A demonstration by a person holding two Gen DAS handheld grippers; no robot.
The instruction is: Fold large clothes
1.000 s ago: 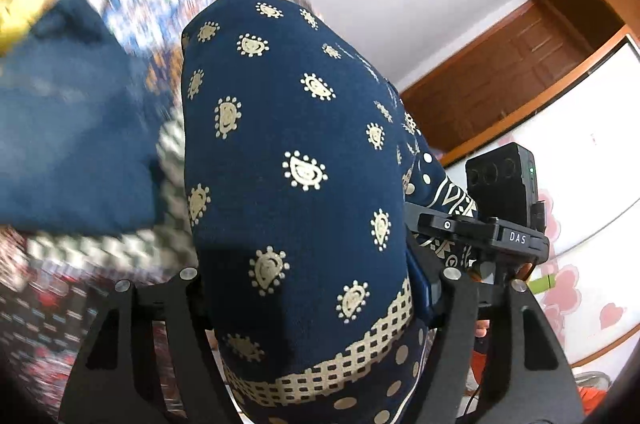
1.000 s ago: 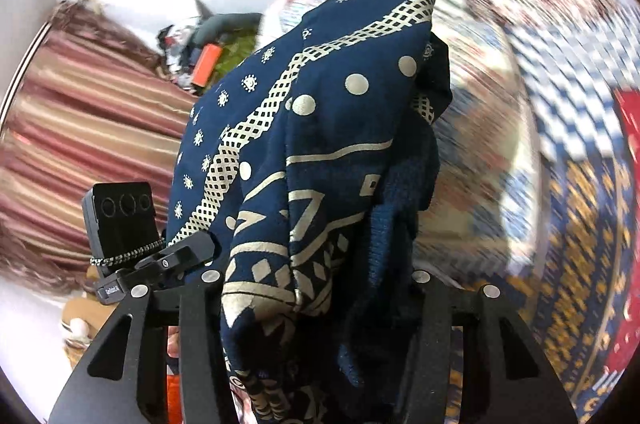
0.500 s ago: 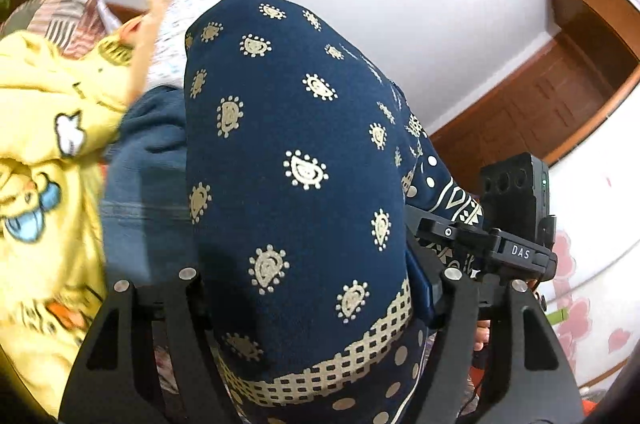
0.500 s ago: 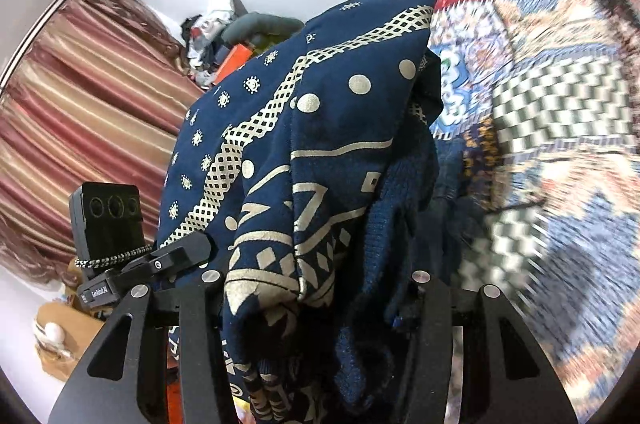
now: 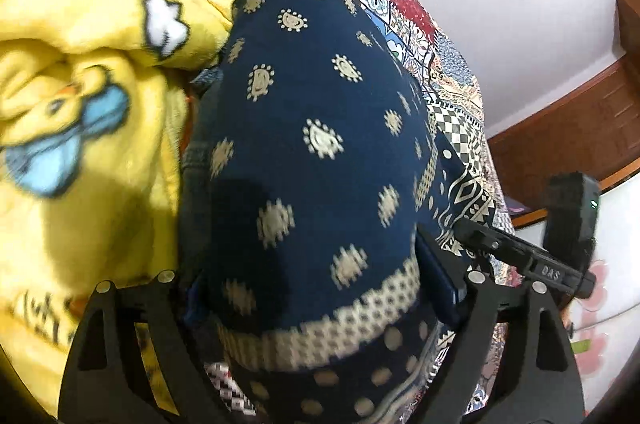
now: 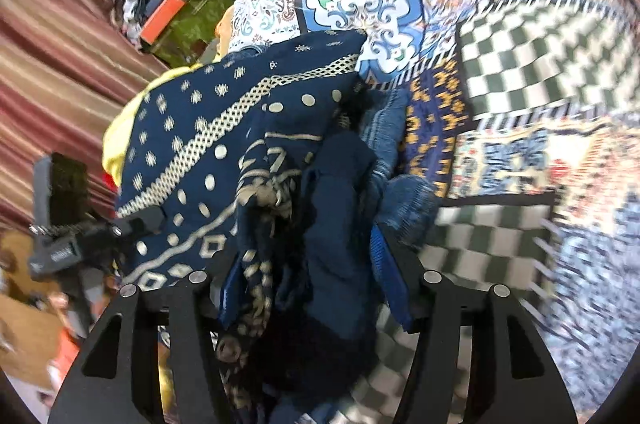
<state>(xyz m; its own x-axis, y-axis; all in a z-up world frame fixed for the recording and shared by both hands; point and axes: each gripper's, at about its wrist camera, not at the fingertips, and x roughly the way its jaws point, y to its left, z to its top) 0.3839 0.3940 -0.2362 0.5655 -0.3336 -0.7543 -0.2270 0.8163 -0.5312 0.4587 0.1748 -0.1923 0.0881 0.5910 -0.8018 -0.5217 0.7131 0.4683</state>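
Note:
A folded navy garment with cream paisley and dot print (image 5: 320, 160) fills the left wrist view, bulging up between the fingers of my left gripper (image 5: 316, 288), which is shut on it. The same garment (image 6: 224, 152) shows in the right wrist view, bunched between the fingers of my right gripper (image 6: 312, 276), also shut on it. The garment lies low over a patchwork bedspread (image 6: 520, 36). The other gripper's body (image 5: 560, 248) shows at the right of the left wrist view. The fingertips are hidden by cloth.
A yellow cartoon-print blanket (image 5: 80, 96) lies at the left, beside the garment. Blue denim (image 6: 388, 128) lies under the garment. A pile of clutter with an orange box (image 6: 164, 16) stands by striped curtains (image 6: 48, 64). A wooden door frame (image 5: 568, 120) is at the right.
Both grippers have swung down with the garment towards the bedspread. The yellow blanket and the denim have come close alongside; the wall has dropped out of view.

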